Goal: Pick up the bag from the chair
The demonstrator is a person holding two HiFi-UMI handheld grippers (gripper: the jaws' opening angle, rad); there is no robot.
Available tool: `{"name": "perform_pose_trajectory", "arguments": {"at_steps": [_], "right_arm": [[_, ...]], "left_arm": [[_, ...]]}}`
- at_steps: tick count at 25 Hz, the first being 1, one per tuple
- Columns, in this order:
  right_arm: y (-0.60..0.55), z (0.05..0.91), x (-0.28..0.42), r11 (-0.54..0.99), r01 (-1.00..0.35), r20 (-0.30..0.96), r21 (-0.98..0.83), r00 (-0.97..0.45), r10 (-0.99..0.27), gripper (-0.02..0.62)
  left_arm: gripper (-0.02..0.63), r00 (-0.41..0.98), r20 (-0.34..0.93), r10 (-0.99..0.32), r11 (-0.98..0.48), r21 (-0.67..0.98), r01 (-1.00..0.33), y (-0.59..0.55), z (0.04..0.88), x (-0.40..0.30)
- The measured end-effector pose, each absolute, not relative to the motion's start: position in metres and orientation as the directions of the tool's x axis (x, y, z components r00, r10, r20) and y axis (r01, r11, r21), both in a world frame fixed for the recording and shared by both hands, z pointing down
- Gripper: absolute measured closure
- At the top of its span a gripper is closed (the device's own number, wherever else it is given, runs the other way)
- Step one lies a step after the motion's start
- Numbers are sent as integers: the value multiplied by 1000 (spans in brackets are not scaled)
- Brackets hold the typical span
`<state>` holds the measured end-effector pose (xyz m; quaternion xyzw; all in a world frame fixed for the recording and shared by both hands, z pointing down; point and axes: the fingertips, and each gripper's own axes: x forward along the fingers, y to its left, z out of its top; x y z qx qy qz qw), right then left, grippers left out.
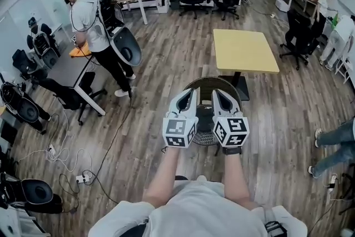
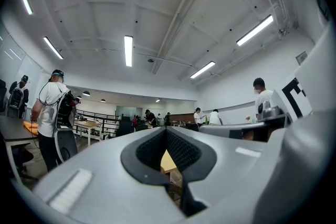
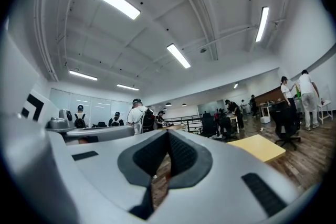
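In the head view a round dark chair (image 1: 208, 82) stands on the wood floor right in front of me, mostly hidden behind both grippers. A dark shape (image 1: 204, 115) lies on its seat between the grippers; I cannot tell whether it is the bag. My left gripper (image 1: 191, 92) and right gripper (image 1: 217, 92) are held side by side above the chair, pointing forward. Both are shut with nothing held. In the left gripper view the left gripper (image 2: 167, 131) points up toward the ceiling with its pads meeting. The right gripper (image 3: 168, 135) looks the same in its own view.
A yellow square table (image 1: 244, 50) stands just beyond the chair. A person with a backpack (image 1: 95, 18) bends over a dark desk (image 1: 64, 68) at the left. Cables and a power strip (image 1: 82, 177) lie on the floor at lower left. Someone's legs (image 1: 333, 144) are at the right edge.
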<state>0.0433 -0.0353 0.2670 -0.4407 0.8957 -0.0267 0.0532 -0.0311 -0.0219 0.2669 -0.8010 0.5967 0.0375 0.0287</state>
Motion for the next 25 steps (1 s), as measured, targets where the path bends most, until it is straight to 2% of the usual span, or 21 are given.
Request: {"name": "perform_pose_trajectory", "arguments": {"at_steps": [10, 19, 25], "right_arm": [[-91, 320, 45, 595, -786, 19, -166, -606, -796, 588], [-176, 318, 39, 570, -815, 43, -105, -576, -816, 588], [-229, 324, 37, 534, -840, 68, -99, -541, -838, 588]], "left_arm": [[597, 301, -1, -954, -301, 20, -953, -73, 316, -25], [597, 316, 23, -948, -313, 80, -946, -175, 332, -39], [597, 380, -21, -925, -380, 88, -921, -230, 324, -41]]}}
